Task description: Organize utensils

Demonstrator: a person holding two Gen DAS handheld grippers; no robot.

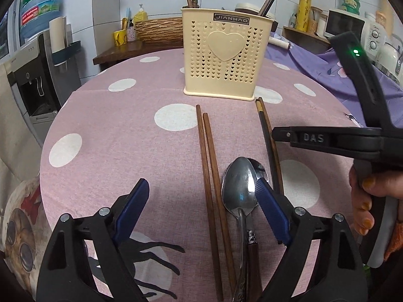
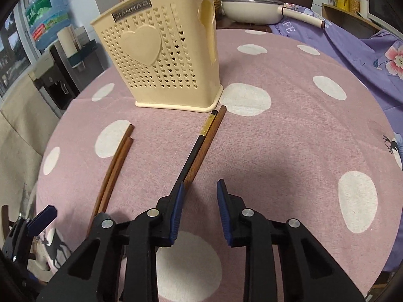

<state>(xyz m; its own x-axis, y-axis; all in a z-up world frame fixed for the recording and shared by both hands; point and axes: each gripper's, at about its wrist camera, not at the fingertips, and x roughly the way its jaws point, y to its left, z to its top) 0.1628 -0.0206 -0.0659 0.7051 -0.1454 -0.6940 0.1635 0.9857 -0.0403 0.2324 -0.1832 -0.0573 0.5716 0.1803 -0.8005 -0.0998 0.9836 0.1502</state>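
A cream perforated utensil holder (image 1: 228, 52) (image 2: 163, 58) stands upright on the pink dotted tablecloth, with a few chopsticks sticking out of it. In front lie a brown chopstick pair (image 1: 210, 173) (image 2: 114, 166), two overlapping metal spoons (image 1: 239, 188), and a black and a brown chopstick (image 1: 268, 146) (image 2: 201, 146). My left gripper (image 1: 201, 198) is open, low over the brown pair and spoons. My right gripper (image 2: 200, 201) is open and empty, its left finger over the near end of the black and brown chopsticks; it also shows in the left wrist view (image 1: 327, 138).
A water dispenser (image 1: 37, 80) stands left of the table. A purple flowered cloth (image 2: 365, 50) covers the surface at right, with a white pan (image 2: 252, 10) behind. A microwave (image 1: 352, 25) and jars sit at the back right.
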